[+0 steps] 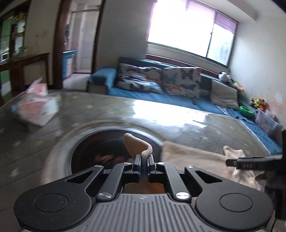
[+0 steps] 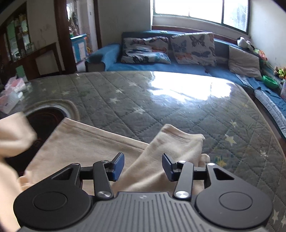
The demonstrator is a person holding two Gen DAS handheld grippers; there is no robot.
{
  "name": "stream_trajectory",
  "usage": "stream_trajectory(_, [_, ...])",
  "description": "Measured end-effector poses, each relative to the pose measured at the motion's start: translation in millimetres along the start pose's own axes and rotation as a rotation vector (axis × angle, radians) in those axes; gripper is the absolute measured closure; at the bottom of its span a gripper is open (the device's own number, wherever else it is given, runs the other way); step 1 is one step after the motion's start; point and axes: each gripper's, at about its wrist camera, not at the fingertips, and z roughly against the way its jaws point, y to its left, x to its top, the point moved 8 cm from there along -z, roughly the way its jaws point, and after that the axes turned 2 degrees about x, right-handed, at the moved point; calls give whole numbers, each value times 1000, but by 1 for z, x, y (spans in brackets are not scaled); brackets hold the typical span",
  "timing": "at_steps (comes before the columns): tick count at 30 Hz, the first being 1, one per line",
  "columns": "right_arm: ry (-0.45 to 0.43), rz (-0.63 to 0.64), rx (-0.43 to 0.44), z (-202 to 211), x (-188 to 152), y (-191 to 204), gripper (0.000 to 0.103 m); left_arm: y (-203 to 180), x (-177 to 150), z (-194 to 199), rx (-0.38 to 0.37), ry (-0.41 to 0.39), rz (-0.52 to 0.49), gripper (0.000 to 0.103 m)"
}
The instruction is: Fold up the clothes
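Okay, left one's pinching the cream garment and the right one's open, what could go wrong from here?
1. The left hand-held gripper holds only a thin bit of the cream garment; it may slip out when lifted.
2. The right hand-held gripper hangs open over the sleeve; closing there might bunch it instead of catching an edge.

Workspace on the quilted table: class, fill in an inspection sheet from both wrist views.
Surface: grey star-quilted table cover, glare patch, round dark opening.
Job's things: cream garment spread flat, one part folded over.
Clutter: tissue packs at far left.
Grippers: left gripper shut on a cream garment edge; right gripper open above the garment.
Cables: nothing seen.
Surroundings: blue sofa, butterfly cushions, window.
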Motion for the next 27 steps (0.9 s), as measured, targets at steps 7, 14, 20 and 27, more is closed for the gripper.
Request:
stream_trajectory(7, [17,5,-40,-7,-7,-4,65,39,-38,25,67,51,66,96])
stream_trajectory(14, [-9,-3,-69,4,-7,-7,98,53,-58,33,96,70,86,96])
stream_trajectory(20, [-78,-20,-81,38,-5,-18,102,55,-62,41,88,66,86,96])
stream_trajectory(27, [-95,-11,-57,62,-7,-19,98,57,-73,45,74,85,87,96])
